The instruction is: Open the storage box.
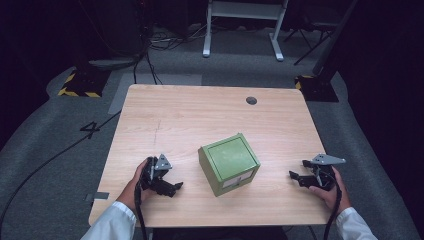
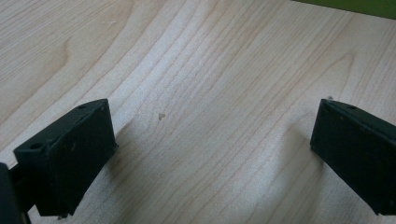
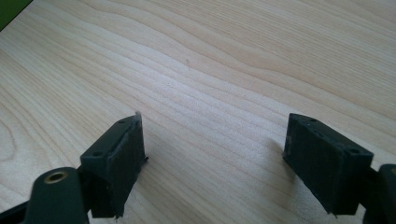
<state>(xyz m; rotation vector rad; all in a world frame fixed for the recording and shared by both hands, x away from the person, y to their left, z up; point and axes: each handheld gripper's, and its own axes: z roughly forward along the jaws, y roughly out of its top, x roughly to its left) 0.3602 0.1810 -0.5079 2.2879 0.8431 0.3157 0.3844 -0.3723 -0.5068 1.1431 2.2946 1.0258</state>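
Note:
A green box [image 1: 230,163] with a pale label on its front face stands near the middle of the wooden table [image 1: 200,115]. My left gripper [image 1: 175,187] rests on the table to the left of the box, jaws wide apart over bare wood [image 2: 212,126]. A strip of the green box [image 2: 355,5] edges the top right of the left gripper view. My right gripper [image 1: 296,176] lies to the right of the box and points toward it, open with nothing between its jaws [image 3: 212,140]. A green corner of the box [image 3: 9,10] sits at the top left of the right gripper view.
A round cable hole [image 1: 251,100] sits near the table's far right edge. Beyond the table are grey floor, cables, a white desk frame [image 1: 245,25] and yellow-black striped bases [image 1: 80,90]. Bare wood spreads behind and beside the box.

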